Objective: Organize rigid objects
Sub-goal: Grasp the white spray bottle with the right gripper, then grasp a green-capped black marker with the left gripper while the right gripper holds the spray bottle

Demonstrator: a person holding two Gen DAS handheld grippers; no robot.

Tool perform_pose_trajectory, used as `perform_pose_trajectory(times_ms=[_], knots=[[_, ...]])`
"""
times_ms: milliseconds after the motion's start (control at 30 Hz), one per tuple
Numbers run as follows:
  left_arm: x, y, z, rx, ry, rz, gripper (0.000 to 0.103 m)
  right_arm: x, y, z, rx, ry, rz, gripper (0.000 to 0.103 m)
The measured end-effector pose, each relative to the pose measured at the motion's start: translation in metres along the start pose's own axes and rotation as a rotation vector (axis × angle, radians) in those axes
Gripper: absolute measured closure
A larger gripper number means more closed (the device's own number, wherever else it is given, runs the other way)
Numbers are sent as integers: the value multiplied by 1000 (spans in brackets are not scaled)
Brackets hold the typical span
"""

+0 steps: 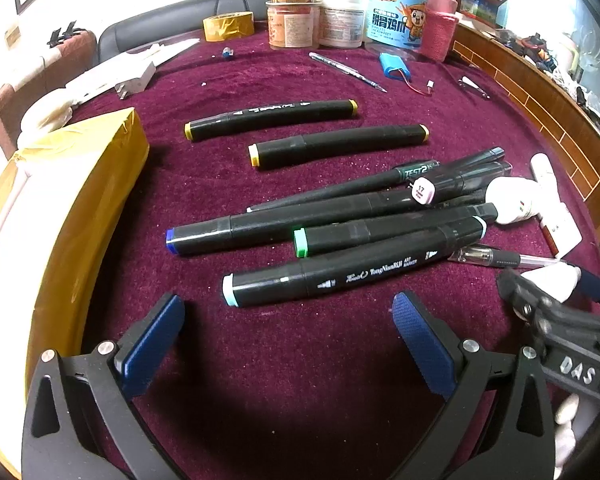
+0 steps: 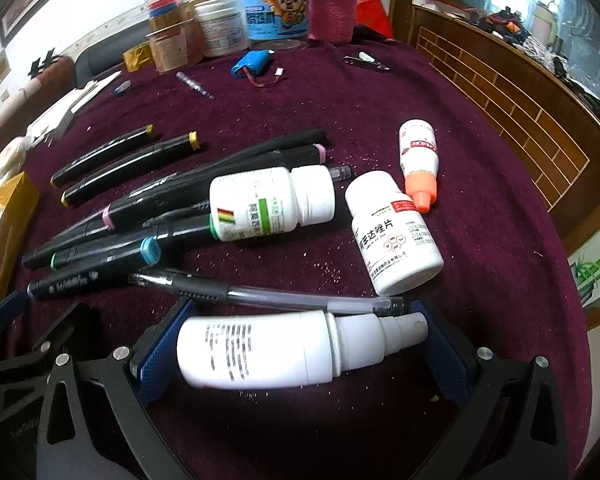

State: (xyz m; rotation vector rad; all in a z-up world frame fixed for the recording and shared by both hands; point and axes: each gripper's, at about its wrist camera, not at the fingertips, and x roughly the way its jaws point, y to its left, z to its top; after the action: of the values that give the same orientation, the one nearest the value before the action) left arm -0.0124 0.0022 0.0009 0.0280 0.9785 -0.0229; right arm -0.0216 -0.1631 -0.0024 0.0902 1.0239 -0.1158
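Several black art markers lie on the maroon cloth; two yellow-capped ones (image 1: 272,118) lie apart, the others are in a pile (image 1: 340,240). My left gripper (image 1: 288,320) is open and empty just in front of the nearest, teal-capped marker (image 1: 340,276). My right gripper (image 2: 300,348) is shut on a white spray bottle (image 2: 284,348), gripped lengthwise, base on the left pad. It shows at the left view's right edge (image 1: 552,284). Two white pill bottles (image 2: 272,204) (image 2: 392,236), an orange-capped dropper bottle (image 2: 418,164) and a clear pen (image 2: 268,296) lie ahead.
A yellow-taped box (image 1: 80,200) lies at the left. Jars and tubs (image 1: 340,16), a tape roll (image 1: 228,26), a blue battery pack (image 1: 394,66) and a thin pen (image 1: 346,70) are at the back. A wooden cabinet (image 2: 520,112) borders the right.
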Motion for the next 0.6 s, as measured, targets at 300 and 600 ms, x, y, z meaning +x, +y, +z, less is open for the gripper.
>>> perform_pose_trajectory(times_ms=[300,600], knots=[[1,-4,2,2,-4,14,0,-80,-15,-20,14,-375,-41,5],[-29,18,-1,55,11,-231,10,-39,-45,21,202,-391,-22,6]])
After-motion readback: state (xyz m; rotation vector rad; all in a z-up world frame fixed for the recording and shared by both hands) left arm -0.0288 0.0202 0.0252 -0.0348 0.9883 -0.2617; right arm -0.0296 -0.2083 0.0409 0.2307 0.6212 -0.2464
